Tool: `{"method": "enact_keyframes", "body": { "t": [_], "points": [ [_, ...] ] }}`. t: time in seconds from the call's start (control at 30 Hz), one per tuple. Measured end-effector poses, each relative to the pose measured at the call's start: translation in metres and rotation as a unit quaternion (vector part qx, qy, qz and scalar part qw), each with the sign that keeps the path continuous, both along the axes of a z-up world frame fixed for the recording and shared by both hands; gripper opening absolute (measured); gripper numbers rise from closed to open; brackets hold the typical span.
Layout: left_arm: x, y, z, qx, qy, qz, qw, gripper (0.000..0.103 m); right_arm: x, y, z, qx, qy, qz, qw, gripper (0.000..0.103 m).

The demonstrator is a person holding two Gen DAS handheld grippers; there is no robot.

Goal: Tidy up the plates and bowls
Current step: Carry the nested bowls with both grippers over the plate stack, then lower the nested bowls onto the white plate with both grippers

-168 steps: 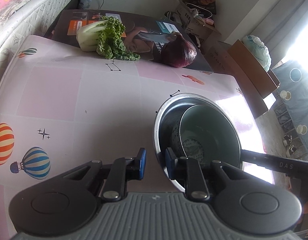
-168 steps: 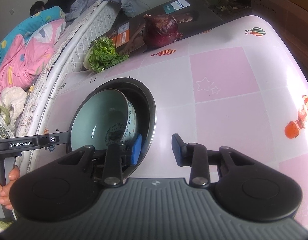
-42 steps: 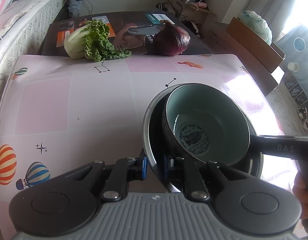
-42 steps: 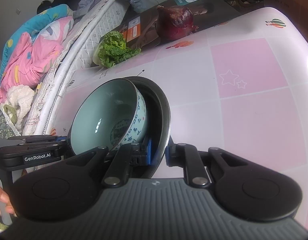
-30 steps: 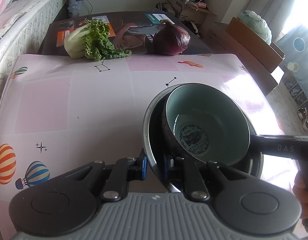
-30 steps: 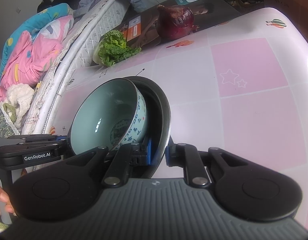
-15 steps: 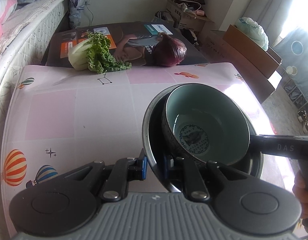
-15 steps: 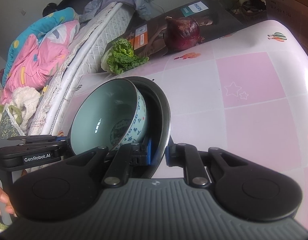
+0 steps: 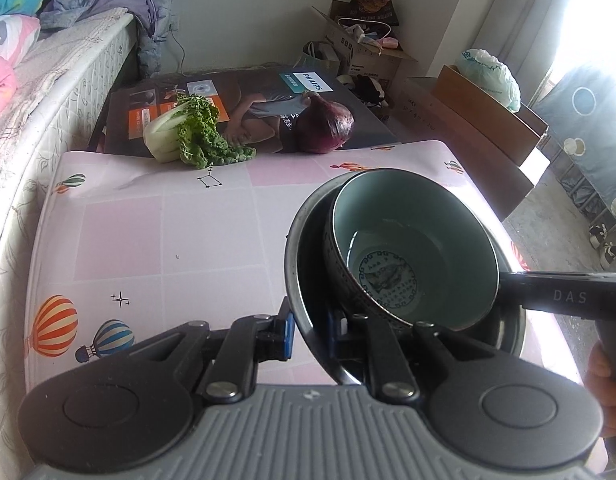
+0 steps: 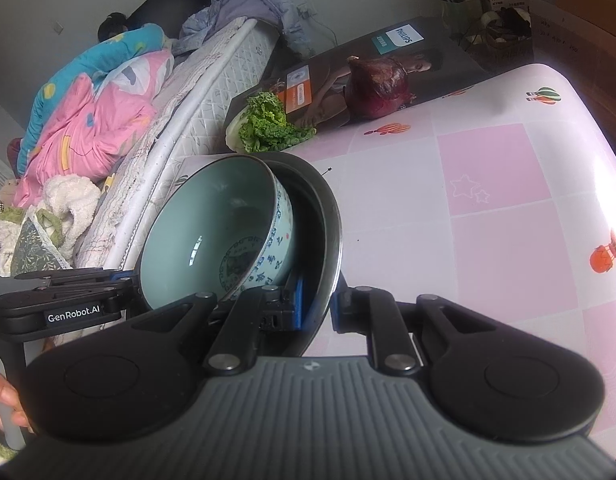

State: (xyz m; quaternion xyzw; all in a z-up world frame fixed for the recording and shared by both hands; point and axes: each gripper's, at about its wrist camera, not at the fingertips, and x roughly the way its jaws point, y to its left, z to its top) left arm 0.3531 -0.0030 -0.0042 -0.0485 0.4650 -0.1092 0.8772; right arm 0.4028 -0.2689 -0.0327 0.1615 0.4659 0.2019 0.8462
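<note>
Steel basin (image 9: 304, 280), round, thin rim clamped by left gripper (image 9: 309, 330) & right gripper (image 10: 316, 305); glazed bowl (image 9: 411, 248) inside.

Both wrist views close, angled down, opposite sides; share metal bowl (image 9: 308, 280) (image 10: 327, 236), table (image 9: 148, 232) (image 10: 487, 200).

Bedroom: mattress (image 9: 56, 92), bedding (image 10: 88, 108)

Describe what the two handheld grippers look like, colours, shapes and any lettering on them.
The left gripper and right gripper look alike: a grey ribbed body, two round black discs at its sides, black linkage arms with silver pivot screws, and blue pads on the fingers. The left one's side reads GenRobot.AI in white; the right one's arm reads DAS. No cables or sleeves show.
</note>
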Motion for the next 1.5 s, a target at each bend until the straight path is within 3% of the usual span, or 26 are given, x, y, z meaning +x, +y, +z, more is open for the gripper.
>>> {"method": "enact_keyframes", "body": {
  "t": [0.37, 0.83, 1.33, 1.5],
  "points": [
    [-0.050, -0.013, 0.012, -0.002, -0.007, -0.013, 0.9999, 0.015, -0.057, -0.016, 0.016, 0.001, 0.003, -0.011, 1.000, 0.013],
    [-0.111, -0.022, 0.008, -0.013, -0.001, -0.023, 0.9997, 0.015, -0.138, -0.029, 0.012, 0.003, 0.016, -0.020, 1.000, 0.014],
    [-0.141, -0.020, -0.020, -0.011, 0.029, -0.022, 0.9993, 0.015, -0.175, -0.025, -0.020, 0.006, 0.045, -0.017, 0.999, 0.014],
    [-0.143, -0.017, -0.031, -0.013, 0.039, -0.019, 0.9990, 0.015, -0.178, -0.017, -0.028, -0.015, 0.042, -0.009, 0.999, 0.014]
  ]
}}
